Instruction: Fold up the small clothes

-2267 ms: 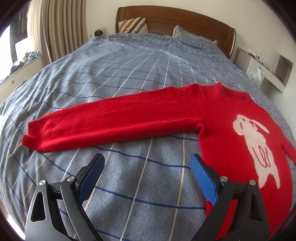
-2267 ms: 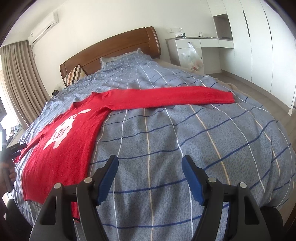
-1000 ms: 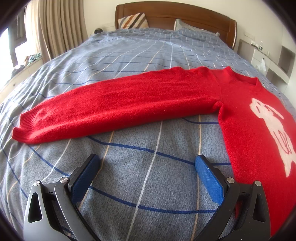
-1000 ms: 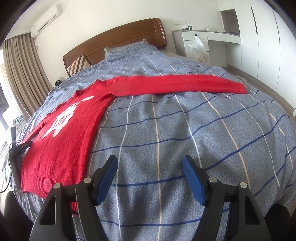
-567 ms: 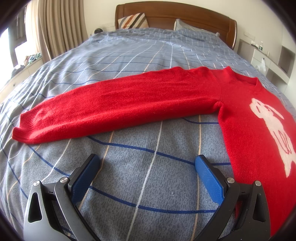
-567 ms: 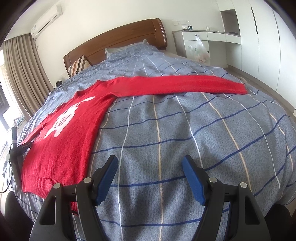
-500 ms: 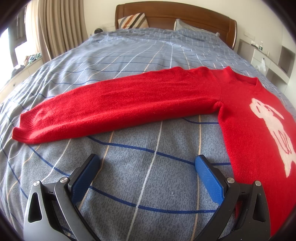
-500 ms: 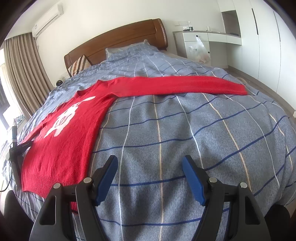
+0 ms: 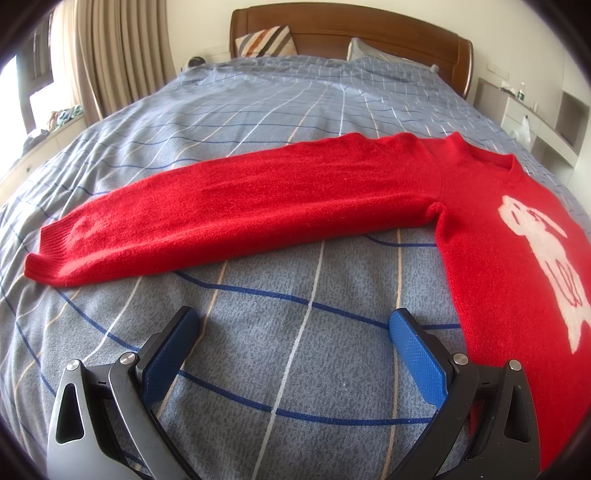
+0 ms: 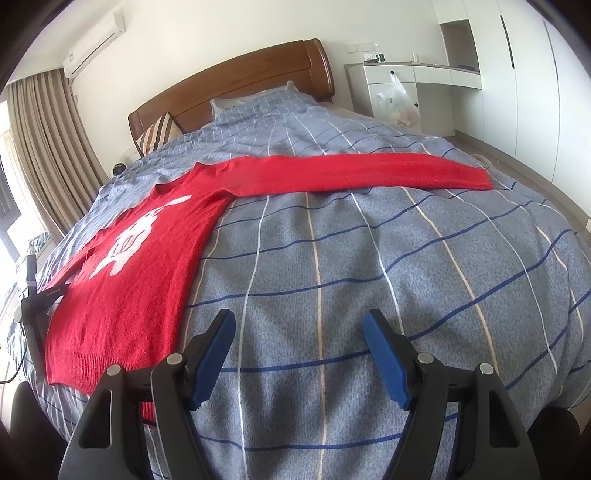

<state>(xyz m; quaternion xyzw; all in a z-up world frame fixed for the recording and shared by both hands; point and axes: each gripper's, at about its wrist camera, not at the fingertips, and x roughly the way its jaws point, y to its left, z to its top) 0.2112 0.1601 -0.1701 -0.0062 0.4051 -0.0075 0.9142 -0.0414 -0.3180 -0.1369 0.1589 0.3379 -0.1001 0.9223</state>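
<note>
Red sweater (image 9: pixel 295 206) lies flat, face up, on the bed cover (image 9: pixel 295 369), both sleeves stretched straight out to the sides. White animal motif (image 9: pixel 543 258) on the chest. In the left wrist view the sleeve runs from cuff at 9 o'clock to shoulder at 2, body dropping away toward 4; neckline at approx 2. In the right wrist view the sweater (image 10: pixel 140 273) body sits at 9–10 o'clock, hem at 8, other sleeve reaching across to cuff at 2.

Left gripper (image 9: pixel 295 325) hangs over bare cover at 6 o'clock, just short of the sleeve and just beside the body's side edge; blue pads wide apart, nothing btwn them. Right gripper (image 10: pixel 298 328) likewise at 6 o'clock over bare cover, jaws spread, empty, w/ the hem corner just to its left.

Nothing lies on the sweater or btwn grippers and it. Cover is grey-blue w/ white, tan and navy grid lines.

Further out: wooden headboard (image 9: pixel 351 33) at 12, striped cushion (image 9: pixel 266 40) and pillow (image 9: pixel 373 51) against it. Curtains (image 9: pixel 110 55) at 10–11. Right wrist view: AC unit (image 10: pixel 92 37) at 11, white desk (image 10: pixel 417 81) w/ plastic bag (image 10: pixel 397 103) at 1, wardrobe doors (image 10: pixel 532 81) at 2. Dark clamp-like gear (image 10: pixel 33 295) at 9, touching or just beside the far sleeve – can't tell which.
</note>
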